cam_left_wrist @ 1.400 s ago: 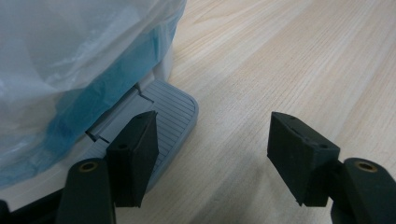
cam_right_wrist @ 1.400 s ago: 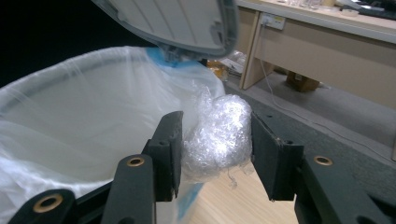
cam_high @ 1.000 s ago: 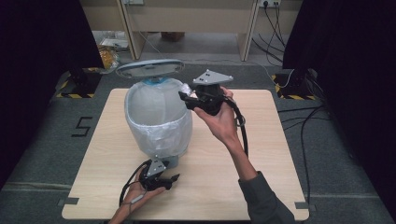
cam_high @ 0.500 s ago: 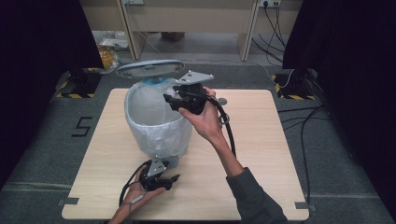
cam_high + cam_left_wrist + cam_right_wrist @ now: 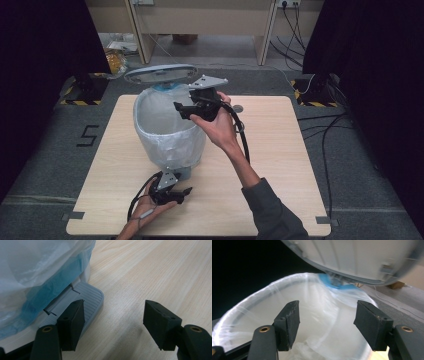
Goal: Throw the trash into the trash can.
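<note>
A bin [image 5: 167, 132] lined with a white bag [image 5: 317, 322] stands left of centre on the table [image 5: 280, 150], lid [image 5: 159, 74] up. My right gripper [image 5: 186, 109] hangs spread over its open mouth. My left gripper [image 5: 184, 194], also spread, rests near the front edge, 1 jaw on the grey pedal [image 5: 87, 300].

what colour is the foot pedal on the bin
Grey, with fine ridges, on the foot pedal; the left gripper view shows it best.
</note>
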A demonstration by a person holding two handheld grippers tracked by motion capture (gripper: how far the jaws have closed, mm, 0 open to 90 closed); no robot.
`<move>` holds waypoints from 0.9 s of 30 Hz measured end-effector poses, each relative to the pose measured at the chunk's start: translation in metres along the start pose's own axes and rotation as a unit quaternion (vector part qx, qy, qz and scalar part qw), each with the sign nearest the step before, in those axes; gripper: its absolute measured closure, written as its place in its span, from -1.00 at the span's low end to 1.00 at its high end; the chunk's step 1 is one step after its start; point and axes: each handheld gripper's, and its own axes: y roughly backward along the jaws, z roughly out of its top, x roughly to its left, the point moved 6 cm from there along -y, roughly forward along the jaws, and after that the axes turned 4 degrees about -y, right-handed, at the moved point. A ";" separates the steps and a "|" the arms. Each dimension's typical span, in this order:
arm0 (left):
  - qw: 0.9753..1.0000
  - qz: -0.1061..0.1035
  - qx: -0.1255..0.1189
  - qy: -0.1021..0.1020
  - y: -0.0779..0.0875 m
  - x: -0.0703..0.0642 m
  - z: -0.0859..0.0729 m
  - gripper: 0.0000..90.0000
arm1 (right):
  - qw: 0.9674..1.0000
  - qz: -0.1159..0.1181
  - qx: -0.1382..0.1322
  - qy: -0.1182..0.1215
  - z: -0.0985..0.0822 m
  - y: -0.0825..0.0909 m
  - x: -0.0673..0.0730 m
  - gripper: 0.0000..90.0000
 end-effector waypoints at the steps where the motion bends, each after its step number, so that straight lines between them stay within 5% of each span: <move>1: 1.000 0.000 0.000 0.000 0.000 0.000 0.000 -0.26 | 1.000 0.000 0.000 0.000 0.000 0.000 0.000 -0.20; 14: 1.000 0.000 0.000 0.000 0.000 0.000 0.000 -0.26 | 0.999 -0.041 -0.014 -0.026 -0.016 0.039 -0.042 -0.22; 27: 1.000 0.002 0.002 -0.003 0.000 0.000 0.000 -0.26 | 0.995 -0.084 -0.019 -0.054 -0.053 0.073 -0.089 -0.25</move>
